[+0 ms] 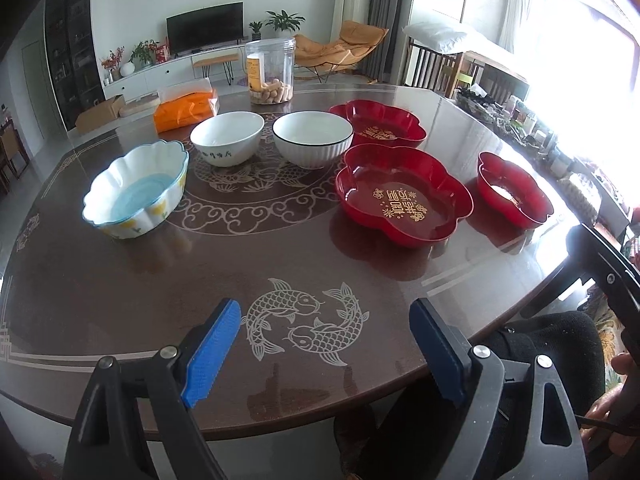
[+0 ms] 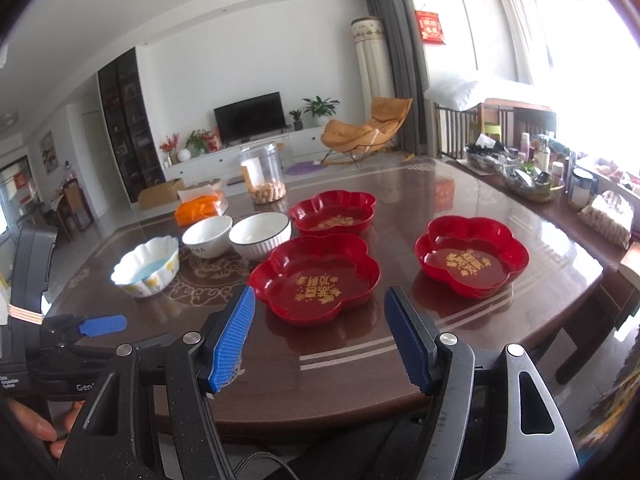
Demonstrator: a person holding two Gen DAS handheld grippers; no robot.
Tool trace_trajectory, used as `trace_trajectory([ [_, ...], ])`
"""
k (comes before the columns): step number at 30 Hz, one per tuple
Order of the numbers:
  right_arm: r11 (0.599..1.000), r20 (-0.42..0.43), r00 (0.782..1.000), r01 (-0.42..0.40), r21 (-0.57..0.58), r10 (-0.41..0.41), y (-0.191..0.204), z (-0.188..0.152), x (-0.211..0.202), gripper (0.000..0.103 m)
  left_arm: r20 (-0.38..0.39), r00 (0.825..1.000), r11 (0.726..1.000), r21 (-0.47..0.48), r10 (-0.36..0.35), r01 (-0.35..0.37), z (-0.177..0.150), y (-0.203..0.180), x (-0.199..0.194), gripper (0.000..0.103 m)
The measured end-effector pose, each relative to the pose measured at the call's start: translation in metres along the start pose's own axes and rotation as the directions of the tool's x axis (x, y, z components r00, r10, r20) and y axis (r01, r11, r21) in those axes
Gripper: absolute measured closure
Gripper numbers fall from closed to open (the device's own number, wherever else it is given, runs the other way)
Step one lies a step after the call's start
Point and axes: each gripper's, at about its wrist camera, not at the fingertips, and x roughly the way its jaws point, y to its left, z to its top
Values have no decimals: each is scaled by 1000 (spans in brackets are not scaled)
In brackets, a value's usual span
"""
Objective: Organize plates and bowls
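Three red flower-shaped plates lie on the dark table: a near one [image 1: 404,196] [image 2: 316,278], a far one [image 1: 380,122] [image 2: 332,210] and a right one [image 1: 514,188] [image 2: 470,254]. Left of them stand a ribbed white bowl [image 1: 312,138] [image 2: 260,234], a plain white bowl [image 1: 226,136] [image 2: 207,234] and a scalloped bowl with a blue inside [image 1: 136,188] [image 2: 146,266]. My left gripper [image 1: 324,352] hangs open over the near table edge, holding nothing. My right gripper [image 2: 320,338] is open too, just short of the near red plate.
A clear jar of snacks [image 1: 272,70] [image 2: 264,178] and an orange packet [image 1: 186,108] [image 2: 200,206] stand at the table's far side. A cluttered side table [image 2: 536,176] runs along the right. A hand [image 2: 36,426] grips the left tool at the lower left.
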Motion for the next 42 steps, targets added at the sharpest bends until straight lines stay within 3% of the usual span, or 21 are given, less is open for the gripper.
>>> trace_trajectory([
  [4, 1000, -26, 1000, 11, 14, -10, -3, -2, 4, 32, 6, 1000, 1000, 1, 17, -17, 2, 0, 1, 17],
  [10, 994, -160, 986, 70, 89, -55, -23, 2, 18, 32, -88, 995, 999, -15, 45, -46, 19, 1, 18, 17],
  [17, 990, -209, 973, 119, 73, -101, -40, 14, 29, 32, 0, 992, 991, 32, 128, -128, 43, -10, 19, 17],
  [26, 994, -238, 965, 111, -2, -108, -42, 33, 65, 32, -17, 987, 986, 59, 157, -156, 62, -14, 46, 17],
  [29, 995, -257, 961, 102, -5, -100, -43, 31, 76, 32, -42, 990, 989, 56, 138, -135, 68, -9, 62, 17],
  [33, 995, -267, 958, 90, -51, -101, -48, 41, 101, 32, -128, 991, 999, 1, 40, -40, 85, 5, 106, 17],
  [37, 998, -360, 931, 51, -39, -62, -62, 47, 144, 33, -199, 980, 1000, -2, 15, -16, 100, 3, 150, 17],
  [42, 996, -413, 909, 33, -79, -63, -64, 46, 183, 33, -220, 975, 1000, 20, 15, -11, 109, -9, 179, 22],
])
